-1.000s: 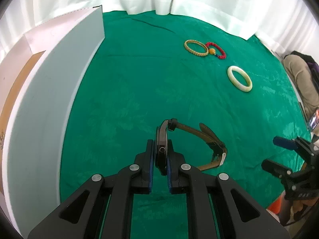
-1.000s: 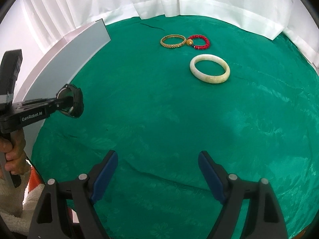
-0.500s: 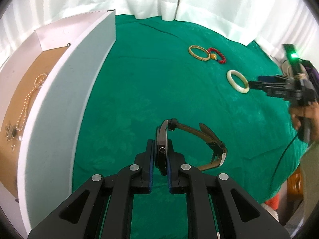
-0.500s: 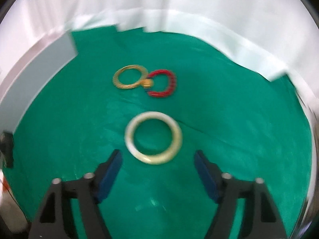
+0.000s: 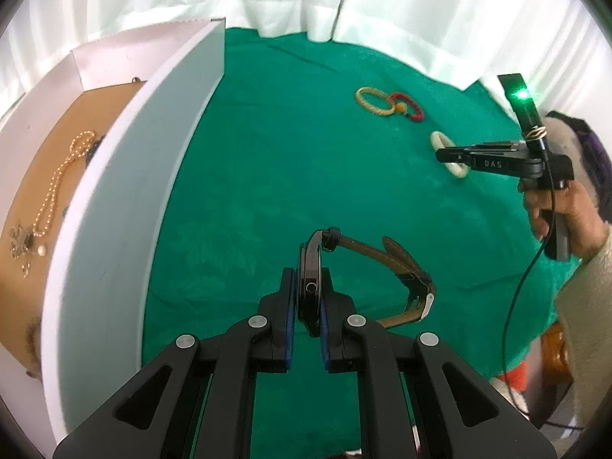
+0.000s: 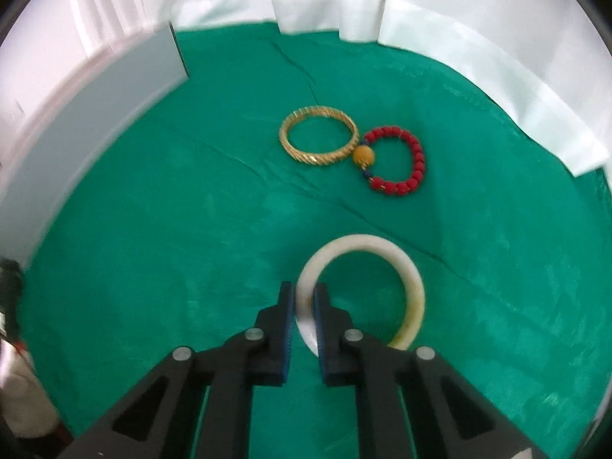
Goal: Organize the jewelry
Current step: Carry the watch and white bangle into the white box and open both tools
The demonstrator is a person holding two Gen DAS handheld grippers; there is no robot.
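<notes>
The right gripper (image 6: 305, 306) has just swept across the green surface (image 6: 191, 229) and its jaws have just been closing; they now pinch the near rim of the white bangle (image 6: 397, 264), which a second ago lay free. That bangle looks ready to be carried off. The left gripper (image 5: 308, 302) is clamped on the case of the wristwatch (image 5: 310, 267), its strap (image 5: 386, 252) trailing right, as before, and the white box (image 5: 126, 210) has come closer on its left. A pearl necklace (image 5: 57, 187) lies inside the box. The gold bangle (image 6: 319, 139) and red bead bracelet (image 6: 401, 164) touch each other, untouched on the cloth. The box wall hides most of its interior, and whether the white bangle has lifted I cannot tell.
</notes>
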